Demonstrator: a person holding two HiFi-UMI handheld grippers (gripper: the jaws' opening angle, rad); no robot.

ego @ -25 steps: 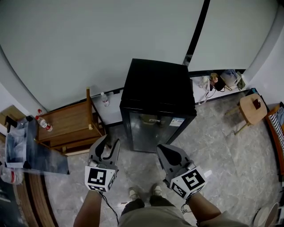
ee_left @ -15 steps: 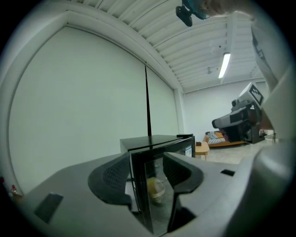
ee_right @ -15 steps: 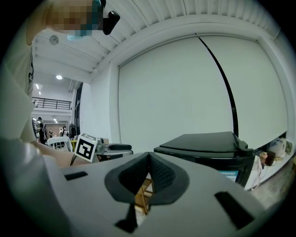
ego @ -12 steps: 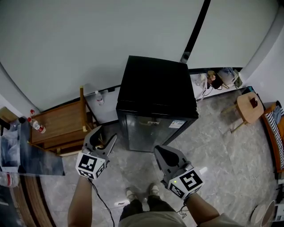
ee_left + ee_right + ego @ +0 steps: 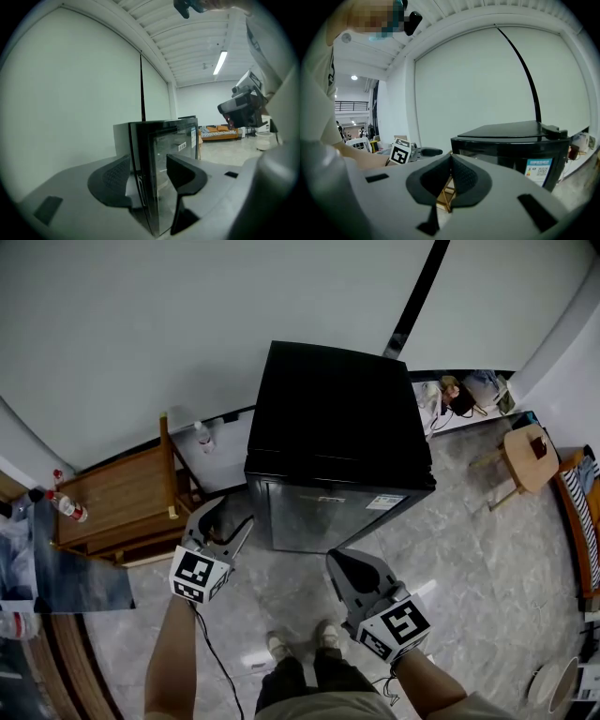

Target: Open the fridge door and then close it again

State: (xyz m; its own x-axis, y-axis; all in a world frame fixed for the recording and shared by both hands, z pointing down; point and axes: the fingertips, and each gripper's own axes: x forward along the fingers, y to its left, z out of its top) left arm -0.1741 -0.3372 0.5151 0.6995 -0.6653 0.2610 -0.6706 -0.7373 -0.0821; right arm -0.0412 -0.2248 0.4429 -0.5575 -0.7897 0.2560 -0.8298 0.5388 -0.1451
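Observation:
The black mini fridge (image 5: 333, 418) stands against the white wall, its glass door (image 5: 323, 517) closed. My left gripper (image 5: 232, 524) is at the fridge's front left corner, and its jaws have just been opening. In the left gripper view the left gripper (image 5: 150, 178) is open, and the door's left edge (image 5: 147, 187) shows in the gap; neither pad presses on it. My right gripper (image 5: 339, 563) hangs in front of the door, a little short of it. In the right gripper view the right gripper (image 5: 450, 161) is shut on nothing, with the fridge (image 5: 511, 140) ahead to the right.
A low wooden rack (image 5: 117, 498) stands left of the fridge, with a bottle (image 5: 66, 507) on it. A dark glass table (image 5: 80, 577) fills the left edge. A round stool (image 5: 530, 451) and clutter (image 5: 459, 395) sit to the right. The person's feet (image 5: 300, 648) are below.
My left gripper has moved down and left to the fridge's front left corner, and its jaws stand wider. The right gripper has sunk a little. The fridge looks nearer.

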